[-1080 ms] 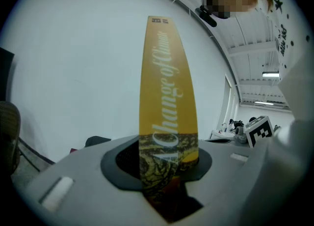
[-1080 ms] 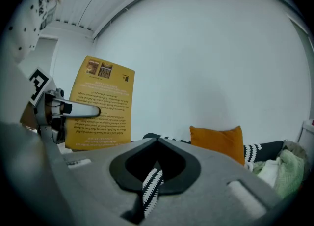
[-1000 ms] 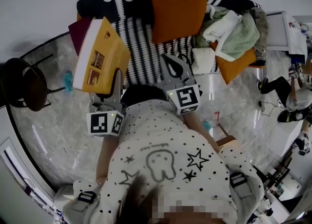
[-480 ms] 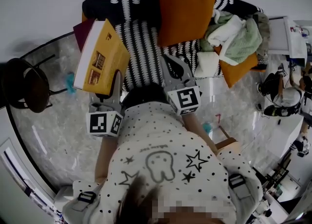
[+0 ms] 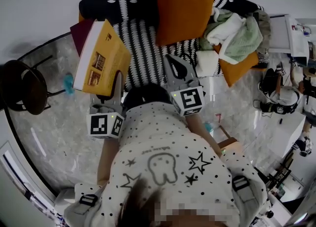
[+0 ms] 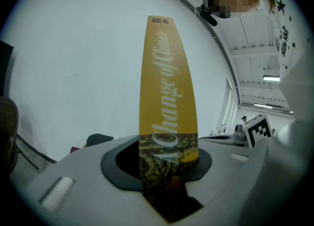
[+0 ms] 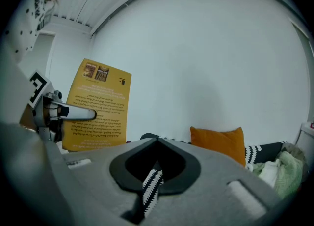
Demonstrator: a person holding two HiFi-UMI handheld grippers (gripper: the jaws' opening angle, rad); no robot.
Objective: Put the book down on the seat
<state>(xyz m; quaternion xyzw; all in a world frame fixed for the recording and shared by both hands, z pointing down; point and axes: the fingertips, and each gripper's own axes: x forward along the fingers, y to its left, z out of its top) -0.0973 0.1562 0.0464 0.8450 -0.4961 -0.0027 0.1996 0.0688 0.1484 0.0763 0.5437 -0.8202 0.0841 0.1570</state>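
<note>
Grippers number two, books one, orange cushions two. The left gripper point(image 6: 168, 157) is clamped on the yellow book point(image 5: 101, 58); in its own view the spine stands upright between the jaws with the pads against both covers. In the head view the book hangs tilted at upper left, in the air over the left end of the seat point(image 5: 143, 48) and not resting on it. A dark red shape point(image 5: 80, 32) shows just behind the book's top corner, and what it is cannot be told.

The right gripper point(image 5: 171, 60) holds nothing. Its jaws meet at the tips, and through the slit below them only the seat's black-and-white striped cover shows. It points at the middle of the seat, at the centre of the frame.

One orange cushion point(image 5: 183, 9) leans upright against the seat back at top centre. The second orange cushion point(image 5: 238, 71) lies at the right end under a single heap of green and white clothes point(image 5: 238, 29), with a folded white cloth point(image 5: 206, 63) just beside it. The striped stretch between the book and the upright cushion is bare.

One black round chair point(image 5: 22, 85) stands on the marbled floor point(image 5: 59, 122) at the left edge, well apart from the seat. A small blue object point(image 5: 68, 80) lies on the floor between the chair and the book.

The person's spotted shirt point(image 5: 168, 162) fills the lower middle of the frame and hides the seat's front edge.
</note>
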